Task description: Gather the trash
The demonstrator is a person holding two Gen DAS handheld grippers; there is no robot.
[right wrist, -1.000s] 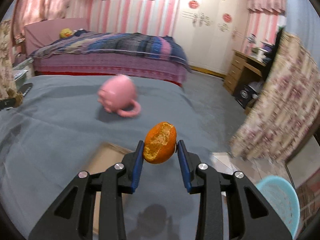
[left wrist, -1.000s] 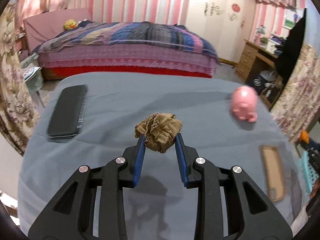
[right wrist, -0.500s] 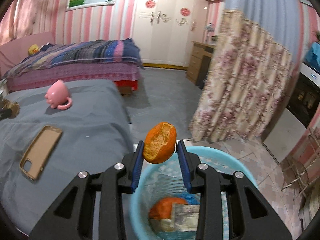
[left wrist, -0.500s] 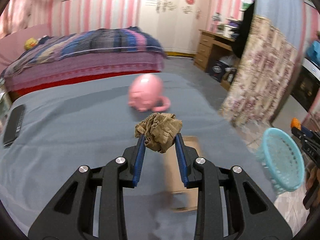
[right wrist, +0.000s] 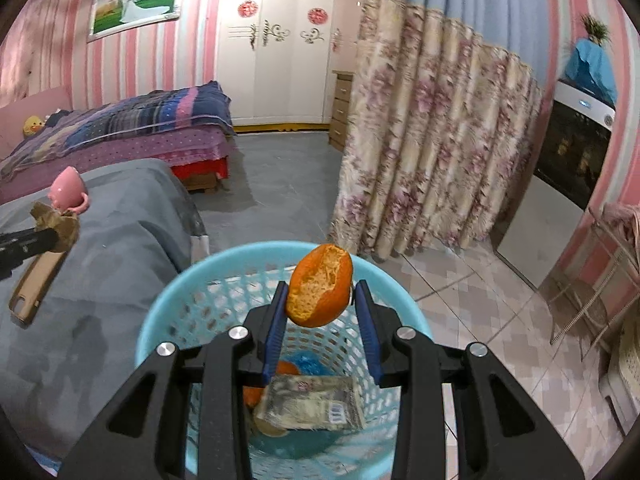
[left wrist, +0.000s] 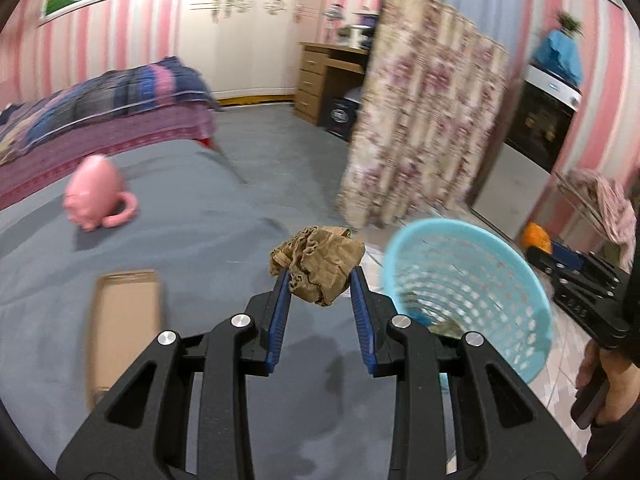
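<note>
My left gripper (left wrist: 320,280) is shut on a crumpled brown paper ball (left wrist: 318,266), held above the grey bed cover near its right edge. Just to its right stands the light-blue mesh trash basket (left wrist: 476,276). My right gripper (right wrist: 320,292) is shut on a piece of orange peel (right wrist: 320,286), held directly over the basket (right wrist: 168,308). Inside the basket lie another orange peel (right wrist: 288,368), a flattened wrapper (right wrist: 312,404) and something blue. The right wrist view also shows the paper ball (right wrist: 54,224) at the far left, and the left wrist view shows the peel (left wrist: 538,236) at the far right.
A pink pig-shaped mug (left wrist: 98,198) and a tan phone case (left wrist: 122,320) lie on the grey bed cover (left wrist: 200,220). A floral curtain (right wrist: 432,140) hangs behind the basket. A person's hand (left wrist: 608,384) is at the right edge, tiled floor (right wrist: 500,320) beyond.
Both grippers swept right, off the bed toward the basket. The basket came into the left view, and the right gripper with the peel now hangs over its opening. Grips unchanged.
</note>
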